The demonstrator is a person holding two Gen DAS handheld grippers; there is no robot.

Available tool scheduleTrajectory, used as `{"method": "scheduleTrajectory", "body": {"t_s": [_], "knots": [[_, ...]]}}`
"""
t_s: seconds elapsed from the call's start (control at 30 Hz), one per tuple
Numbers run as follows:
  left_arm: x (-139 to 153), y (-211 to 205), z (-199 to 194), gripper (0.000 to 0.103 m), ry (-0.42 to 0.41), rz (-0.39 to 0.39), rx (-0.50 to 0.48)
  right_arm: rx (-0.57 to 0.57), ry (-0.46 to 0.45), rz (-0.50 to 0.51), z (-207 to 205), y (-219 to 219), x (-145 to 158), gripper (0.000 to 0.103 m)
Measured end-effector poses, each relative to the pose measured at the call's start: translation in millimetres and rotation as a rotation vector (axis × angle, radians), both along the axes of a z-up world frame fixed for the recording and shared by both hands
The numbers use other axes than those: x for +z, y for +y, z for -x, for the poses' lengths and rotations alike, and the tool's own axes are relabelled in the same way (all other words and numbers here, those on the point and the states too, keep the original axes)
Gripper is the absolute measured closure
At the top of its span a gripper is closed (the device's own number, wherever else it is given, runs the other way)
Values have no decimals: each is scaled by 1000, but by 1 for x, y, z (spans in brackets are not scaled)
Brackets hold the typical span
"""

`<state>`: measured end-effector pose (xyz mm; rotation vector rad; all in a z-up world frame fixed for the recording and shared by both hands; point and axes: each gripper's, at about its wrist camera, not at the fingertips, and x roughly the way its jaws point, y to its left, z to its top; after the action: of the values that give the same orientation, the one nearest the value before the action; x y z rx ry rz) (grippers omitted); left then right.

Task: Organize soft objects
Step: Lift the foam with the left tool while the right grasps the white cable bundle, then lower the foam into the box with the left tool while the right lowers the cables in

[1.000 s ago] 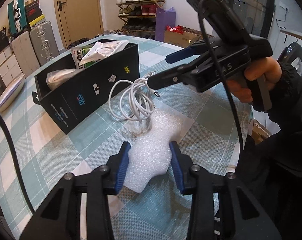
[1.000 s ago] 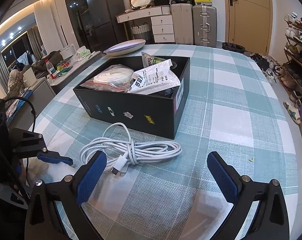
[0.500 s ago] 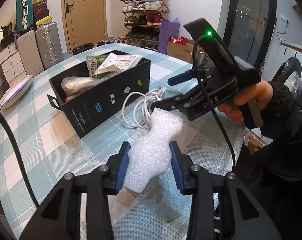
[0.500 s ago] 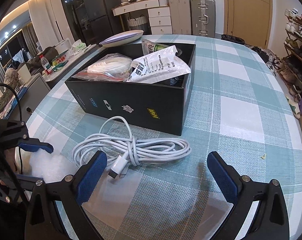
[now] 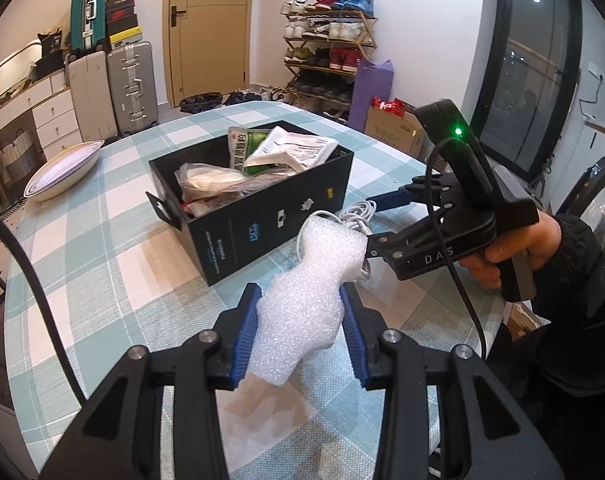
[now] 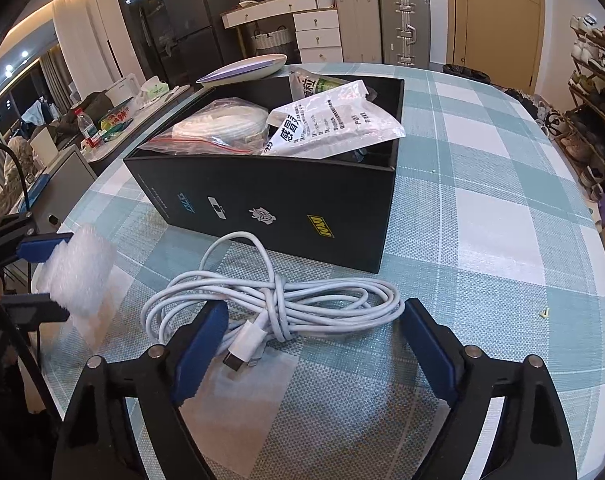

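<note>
While our left gripper (image 5: 300,334) keeps its jaws clamped on the white foam piece (image 5: 310,292), we see the foam at lower centre of the left wrist view, lifted off the checked tabletop (image 5: 102,248). Our right gripper (image 6: 314,344) has its jaws wide apart, straddling the coiled white cable (image 6: 278,300) that lies on the tabletop just in front of the black box (image 6: 278,200). Plastic packets (image 6: 334,120) fill that box at upper centre.

Right claw (image 6: 310,344) spread wide around a coiled white cable (image 6: 278,304) on the checked tabletop (image 6: 482,208), before a black box (image 6: 270,208).
</note>
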<state>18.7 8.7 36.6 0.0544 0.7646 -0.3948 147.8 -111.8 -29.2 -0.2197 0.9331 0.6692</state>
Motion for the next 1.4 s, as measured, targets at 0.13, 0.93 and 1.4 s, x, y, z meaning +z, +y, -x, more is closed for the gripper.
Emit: {"method": "scheduleTrajectory", "body": {"t_s": [0.13, 0.93, 1.4], "knots": [[2, 5, -1, 64, -8, 7, 25, 2, -2, -7, 0, -2, 0, 19], [19, 23, -2, 64, -79, 30, 164, 64, -104, -60, 24, -12, 45, 22], [23, 27, -12, 64, -108, 42, 260, 15, -190, -94, 29, -23, 71, 22]]}}
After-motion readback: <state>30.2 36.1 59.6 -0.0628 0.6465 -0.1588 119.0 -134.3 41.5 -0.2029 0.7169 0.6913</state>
